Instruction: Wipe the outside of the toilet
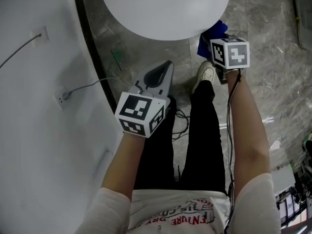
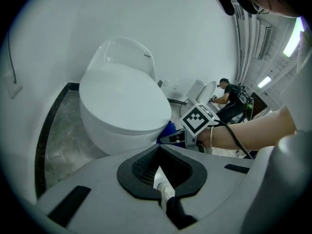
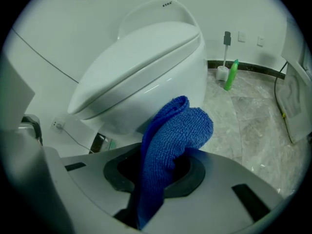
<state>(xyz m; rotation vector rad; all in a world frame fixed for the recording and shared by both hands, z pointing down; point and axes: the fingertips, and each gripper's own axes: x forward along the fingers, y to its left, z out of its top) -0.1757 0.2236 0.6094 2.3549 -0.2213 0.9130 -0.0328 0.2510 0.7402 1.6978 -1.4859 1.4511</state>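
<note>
The white toilet with its lid down fills the top of the head view, and its side is close ahead in the right gripper view. My right gripper is shut on a blue cloth. The cloth sits right against the bowl's lower front right; whether it touches I cannot tell. My left gripper hangs left of it, in front of the bowl and apart from it. Its jaws meet at the tip with nothing between them.
A curved white wall with a socket and cable runs along the left, edged by a dark skirting. A green bottle and toilet brush stand by the far wall. The person's shoe and loose cables lie on the marble floor.
</note>
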